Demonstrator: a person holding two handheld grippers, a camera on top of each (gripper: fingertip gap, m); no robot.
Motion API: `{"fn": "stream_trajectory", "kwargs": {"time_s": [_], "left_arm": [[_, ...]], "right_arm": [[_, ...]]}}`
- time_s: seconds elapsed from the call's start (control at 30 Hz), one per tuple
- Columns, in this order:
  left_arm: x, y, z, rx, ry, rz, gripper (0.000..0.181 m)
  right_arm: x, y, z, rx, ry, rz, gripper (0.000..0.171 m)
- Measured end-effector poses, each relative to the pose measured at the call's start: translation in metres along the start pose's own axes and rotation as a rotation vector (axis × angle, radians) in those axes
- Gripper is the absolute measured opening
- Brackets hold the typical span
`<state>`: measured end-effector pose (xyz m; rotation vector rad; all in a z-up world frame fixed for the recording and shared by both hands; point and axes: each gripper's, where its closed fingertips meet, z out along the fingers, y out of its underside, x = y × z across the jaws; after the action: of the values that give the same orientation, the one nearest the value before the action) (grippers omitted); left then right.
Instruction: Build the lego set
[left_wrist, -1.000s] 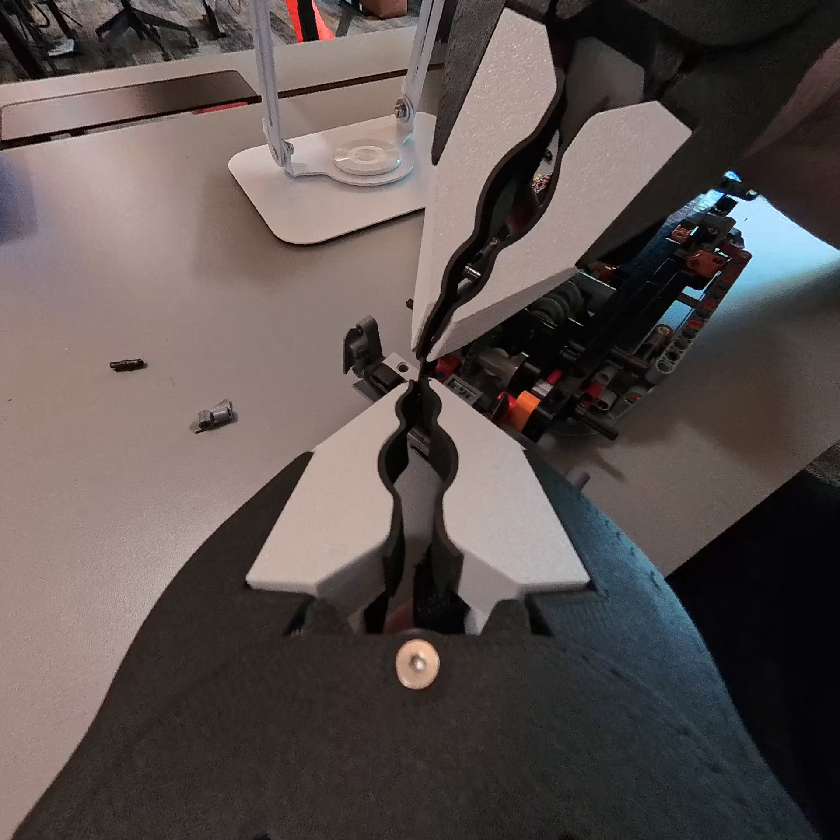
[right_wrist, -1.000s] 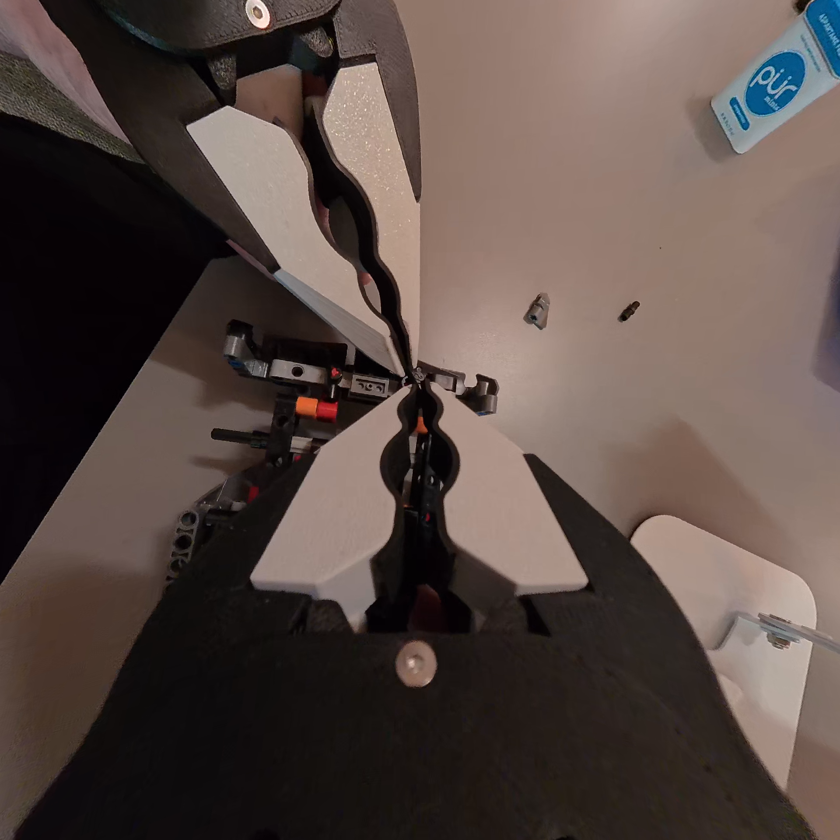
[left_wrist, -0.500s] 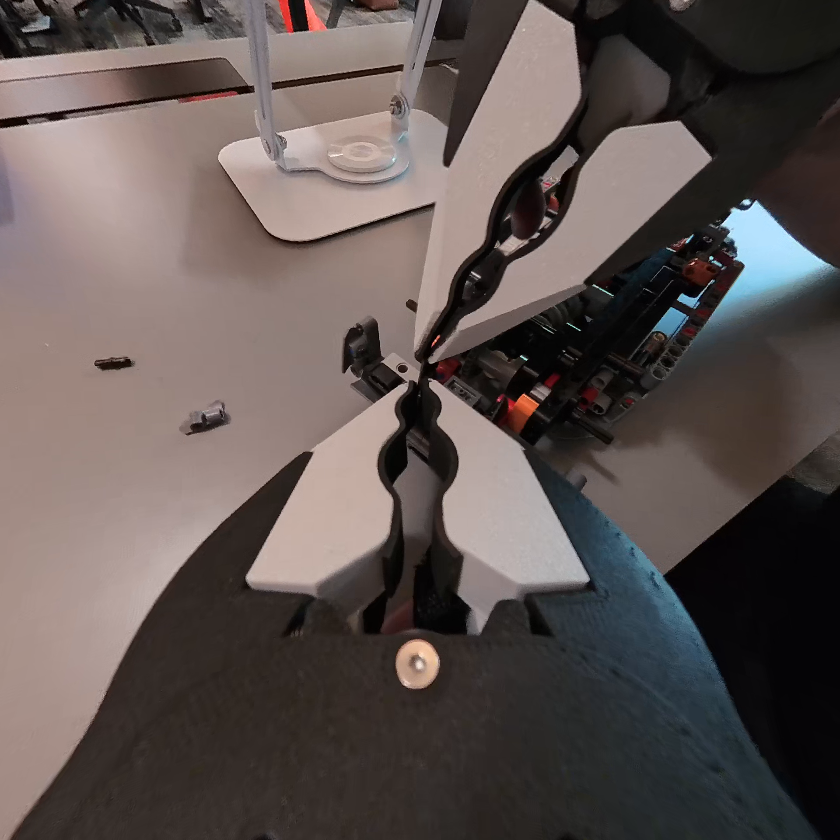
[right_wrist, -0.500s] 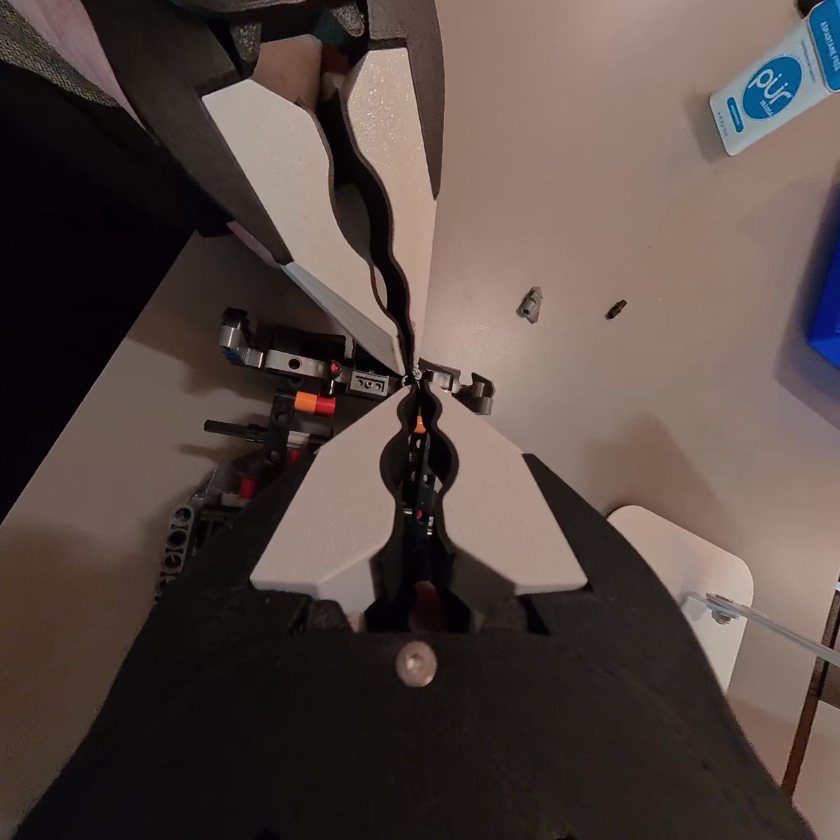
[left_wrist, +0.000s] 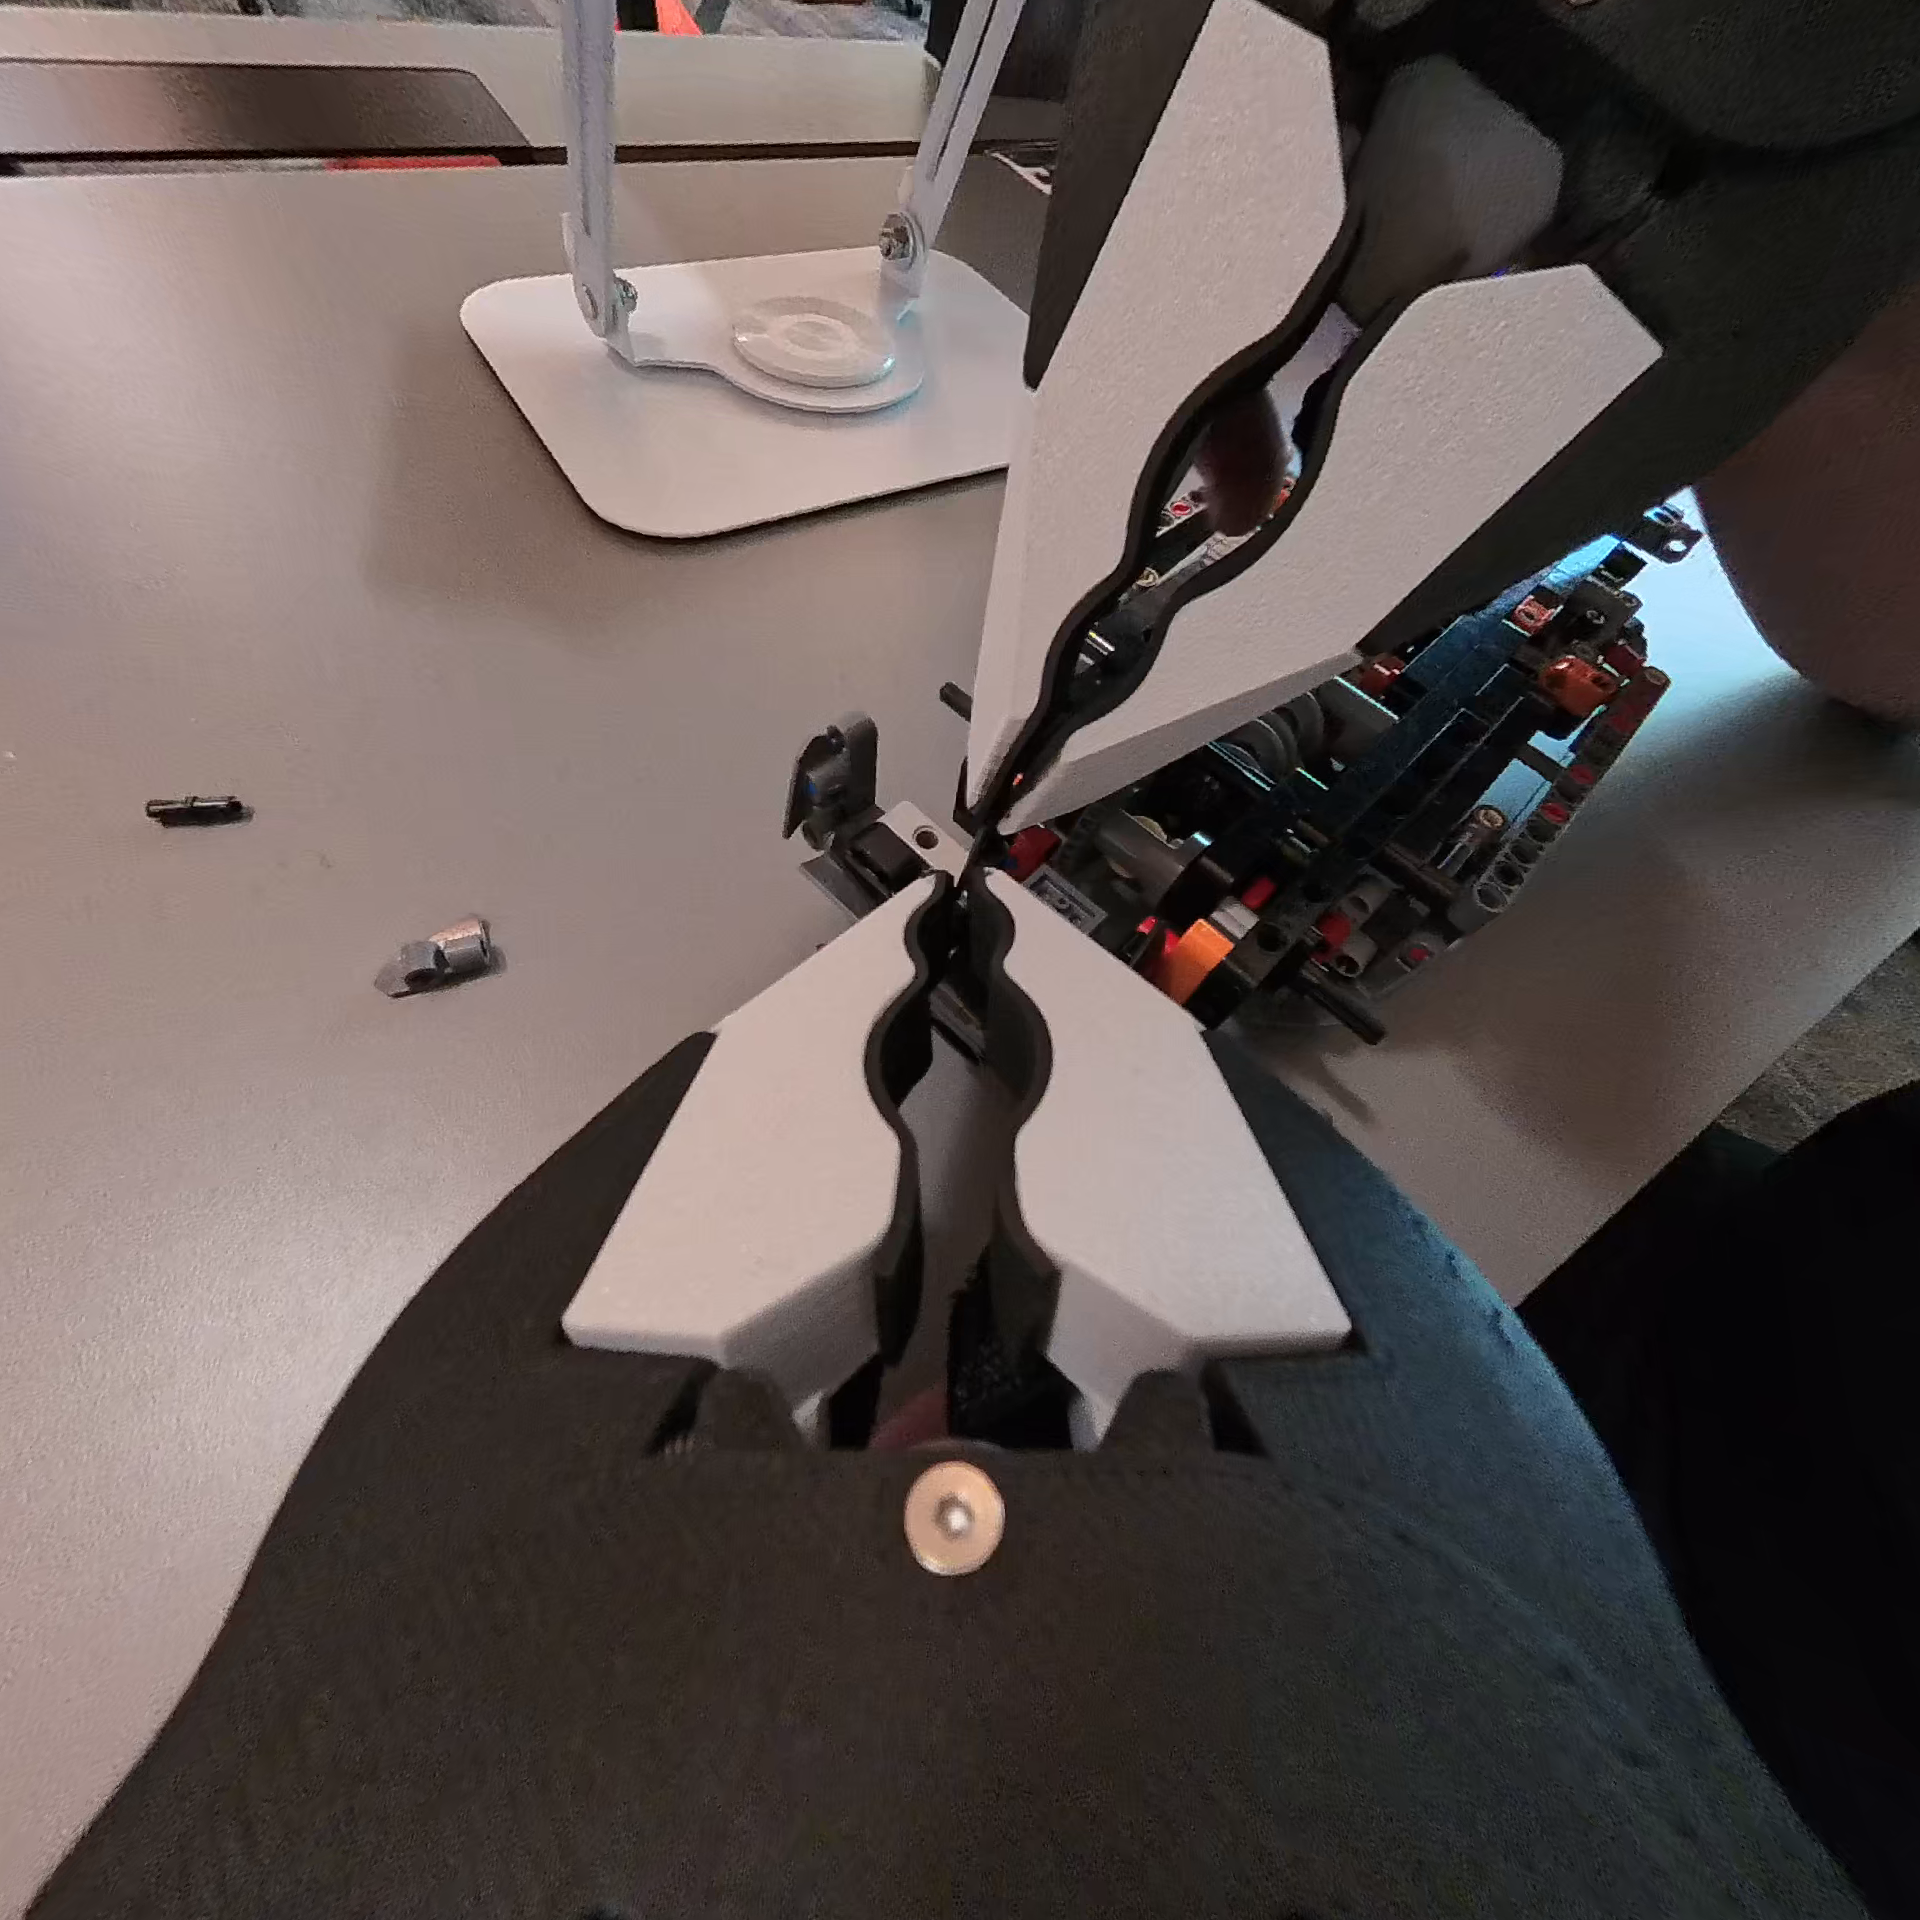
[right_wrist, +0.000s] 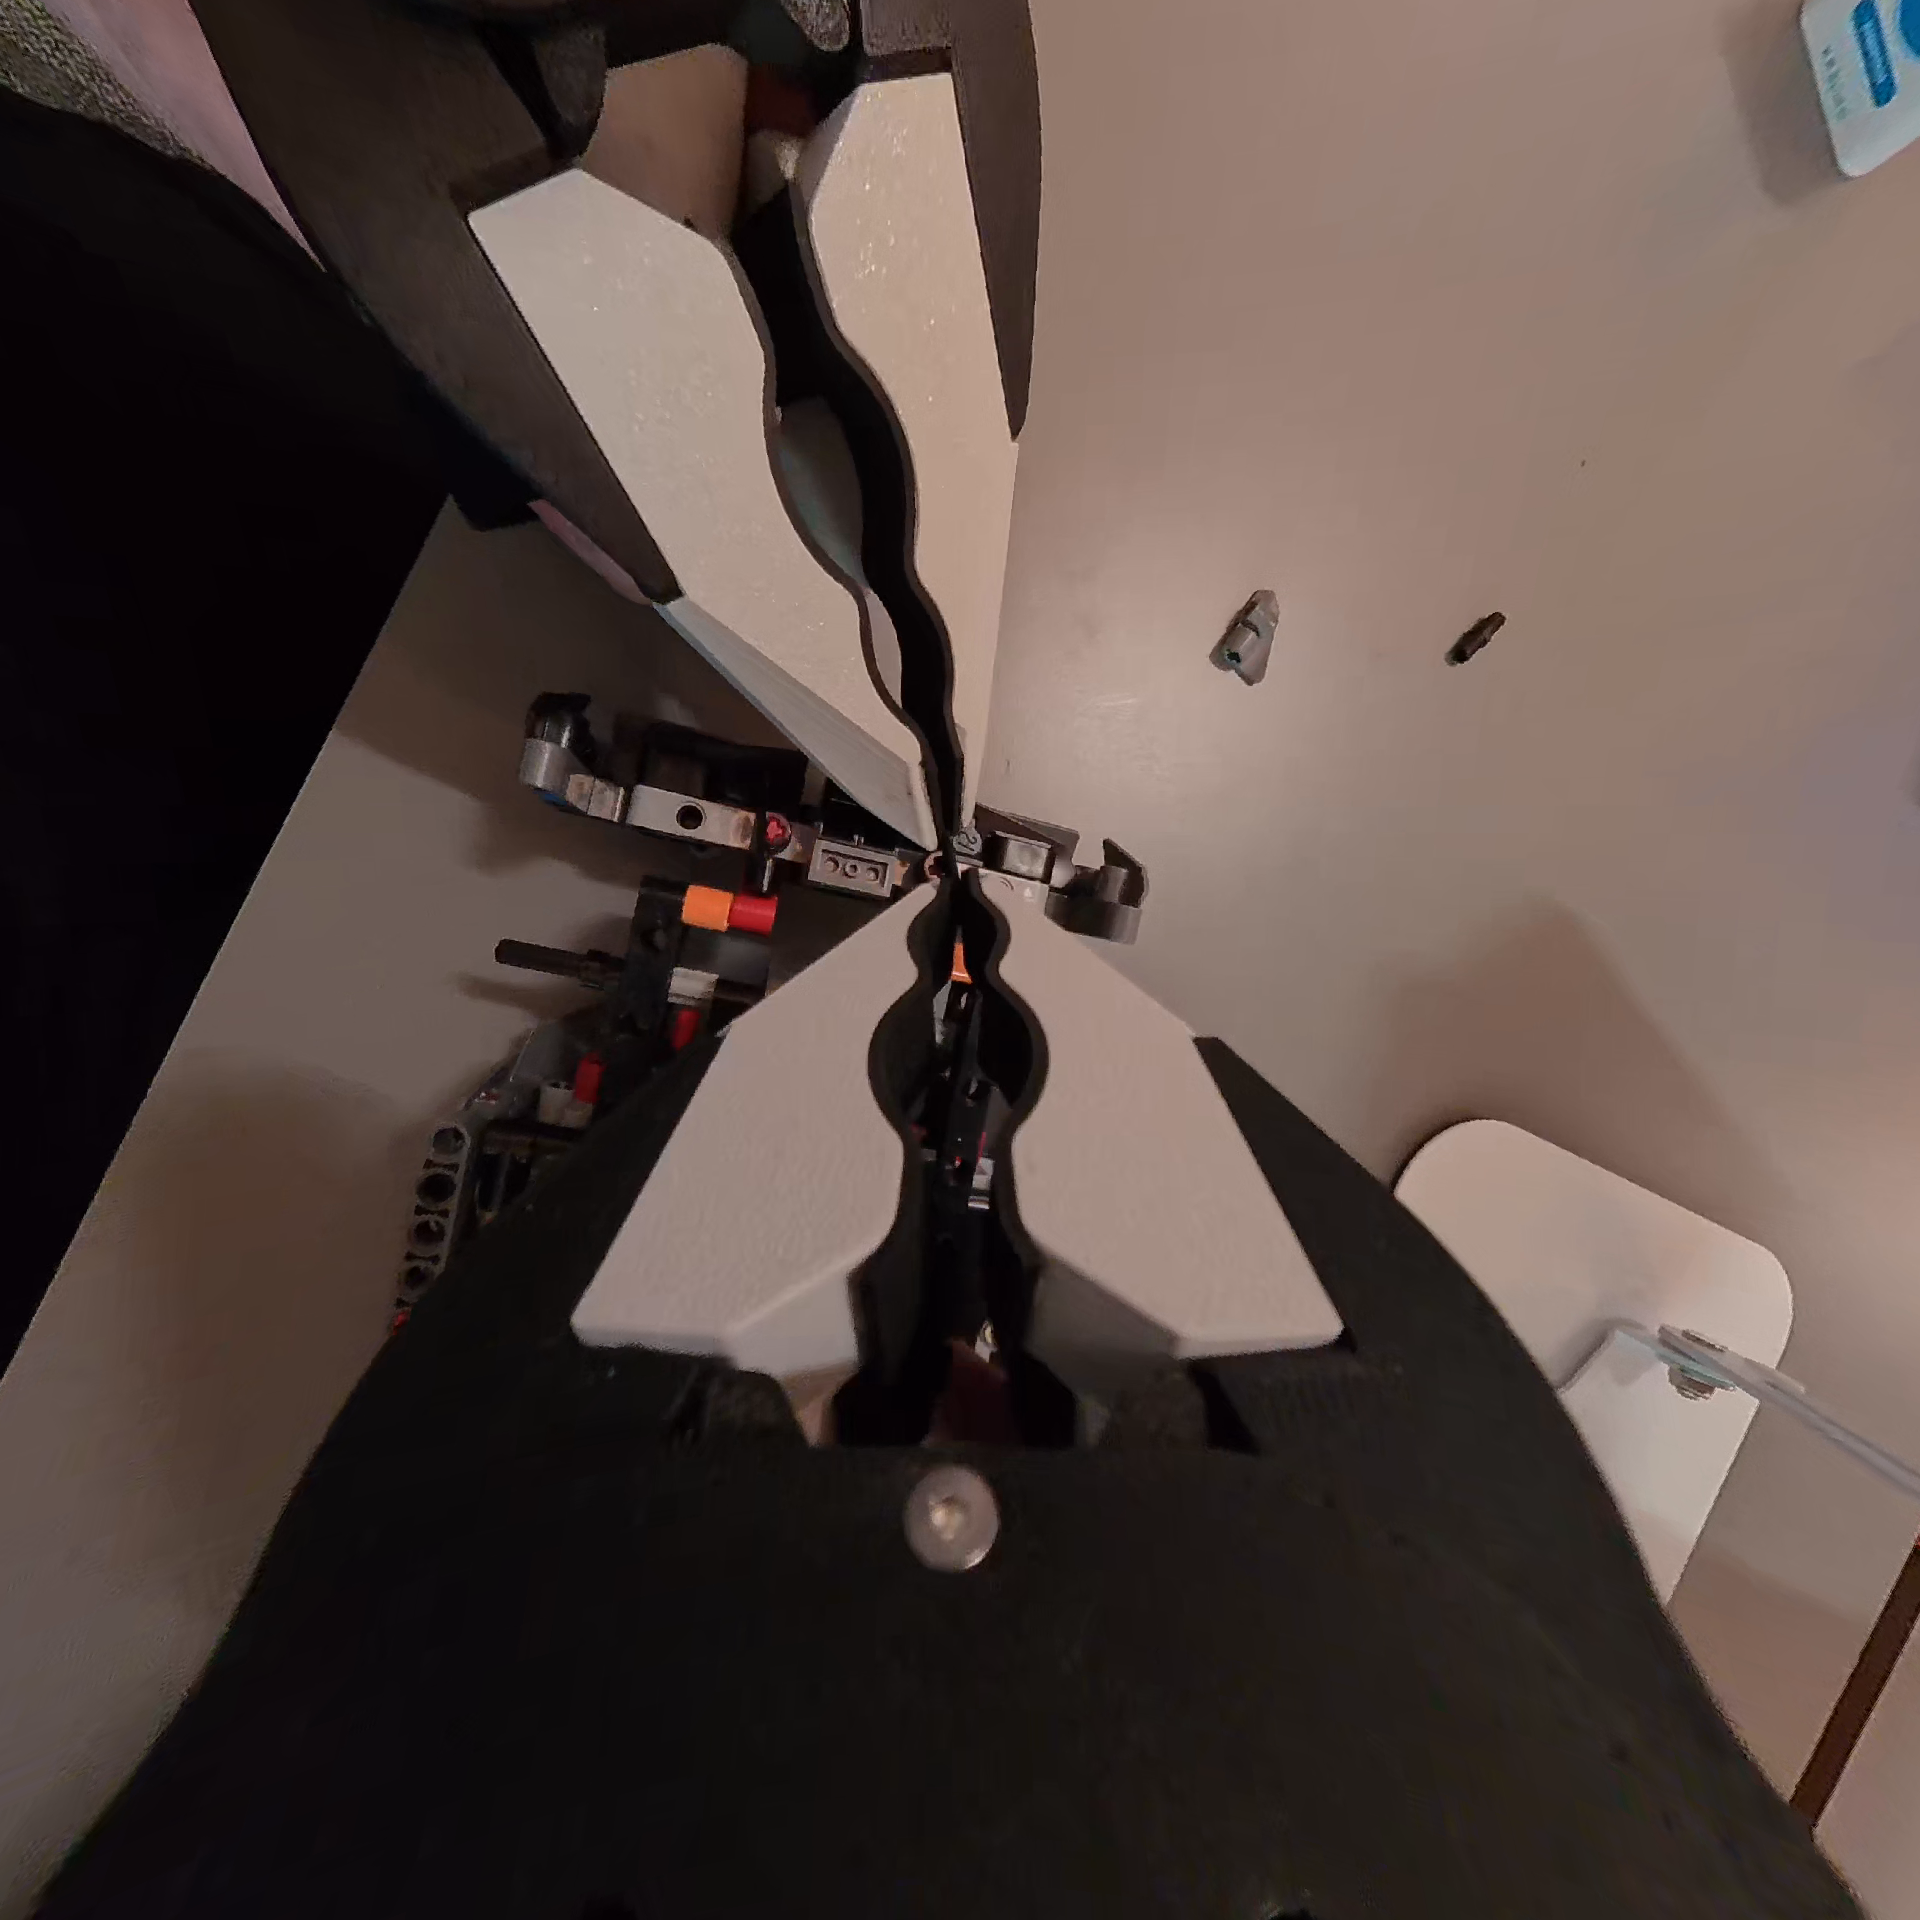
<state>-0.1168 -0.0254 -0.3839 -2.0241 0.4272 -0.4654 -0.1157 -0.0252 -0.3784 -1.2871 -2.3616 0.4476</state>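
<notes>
Farthest left in the left wrist view, a small black pin lies on the grey table, and a little to its right a loose grey connector, both well apart from the work and neither within reach of a tool as things stand. Next comes the white base of a stand, farther back. At the centre the left gripper points forward with its jaws drawn together, the tips pinched at the near end of the lego model; whether they clamp a small piece there or merely press closed against the model, the pictures do not show. Directly opposite, the right gripper comes down from the upper right, also clenched at its tips, so the two noses meet almost touching at one spot on the grey front bar of the build. The model lies on the table, its long axis running away from that meeting point toward the right and back, near the table's edge. In the right wrist view the same contact shows from the other side: the right gripper reaches over the model's body, which runs back under its fingers, while the left gripper enters from above. Both tools are equally close; the coming push or seating, I judge, turns on that shared point at the model's front end.
</notes>
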Motion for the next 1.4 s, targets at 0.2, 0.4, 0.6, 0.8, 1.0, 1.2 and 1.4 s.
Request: {"fn": "stream_trajectory", "kwargs": {"time_s": [0.2, 0.4, 0.6, 0.8, 1.0, 1.2, 1.4], "left_arm": [[-0.0005, -0.0009, 0.0013, 0.005, 0.006, -0.019, 0.0], [-0.0012, -0.0006, 0.0018, 0.001, 0.004, -0.023, 0.0], [-0.0013, -0.0002, 0.0027, -0.004, 0.006, -0.027, 0.0], [-0.0017, 0.0006, 0.0027, -0.009, 0.011, -0.035, 0.0], [-0.0012, 0.0011, 0.0032, -0.014, 0.017, -0.036, 0.0], [-0.001, 0.002, 0.0033, -0.02, 0.012, -0.027, 0.0], [-0.0006, 0.0028, 0.0032, -0.023, 0.017, -0.032, 0.0]], "right_arm": [[-0.0002, 0.0015, -0.0008, -0.017, -0.007, 0.025, 0.0], [0.0001, 0.0018, -0.0004, -0.045, -0.023, 0.041, 0.0], [-0.0004, 0.0033, 0.0004, -0.071, -0.041, 0.051, 0.0], [0.0, 0.0034, 0.0014, -0.107, -0.047, 0.037, 0.0], [-0.0004, 0.0046, 0.0018, -0.125, -0.06, 0.032, 0.0], [-0.0006, 0.0051, 0.0025, -0.153, -0.065, 0.012, 0.0], [-0.0012, 0.0053, 0.0034, -0.161, -0.069, 0.005, 0.0]]}}
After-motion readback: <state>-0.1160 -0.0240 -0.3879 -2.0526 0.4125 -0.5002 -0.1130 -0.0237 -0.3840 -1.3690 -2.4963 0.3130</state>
